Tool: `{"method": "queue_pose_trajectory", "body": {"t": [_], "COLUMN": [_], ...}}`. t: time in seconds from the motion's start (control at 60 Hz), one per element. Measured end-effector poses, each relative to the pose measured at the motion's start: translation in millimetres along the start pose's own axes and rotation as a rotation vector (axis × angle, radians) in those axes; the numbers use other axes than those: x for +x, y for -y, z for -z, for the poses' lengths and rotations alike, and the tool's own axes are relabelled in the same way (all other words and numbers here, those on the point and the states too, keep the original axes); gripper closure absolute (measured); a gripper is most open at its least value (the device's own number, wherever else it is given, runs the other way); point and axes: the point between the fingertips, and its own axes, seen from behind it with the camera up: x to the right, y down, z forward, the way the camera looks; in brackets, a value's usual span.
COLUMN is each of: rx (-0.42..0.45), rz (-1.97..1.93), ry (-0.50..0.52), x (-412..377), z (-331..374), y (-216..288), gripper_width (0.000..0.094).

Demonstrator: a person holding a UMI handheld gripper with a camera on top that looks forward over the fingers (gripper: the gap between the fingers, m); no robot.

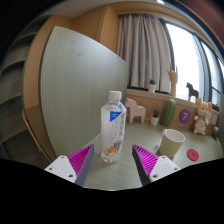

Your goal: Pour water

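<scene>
Ahead, bottle stands upright between and just beyond the open gripper, not gripped. Cup sits right of it on the table; cactus and toys stand behind.

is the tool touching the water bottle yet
Cannot tell. In the gripper view the water bottle stands between the tool fingers; the left pad overlaps its base, while a gap shows at the right pad.
</scene>
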Motion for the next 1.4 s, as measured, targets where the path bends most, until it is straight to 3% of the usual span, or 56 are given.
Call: {"method": "queue_pose_trajectory", "body": {"t": [0.4,0.85,1.067,1.217,1.4], "rx": [0.089,0.203,0.202,0.321,0.491], "rz": [-0.048,-0.025,-0.113,-0.424,-0.992], "ry": [-0.048,-0.047,-0.134,-0.179,-0.112], "x": [-0.7,0.2,25.5,69.5,115.4], "z": [-74.9,-83.5,-83.0,-78.8,-86.9], "y": [48.4,58.0,61.9,93.7,122.3], "gripper_width": [0.017,0.0585,0.0586,0.0585,0.0584]}}
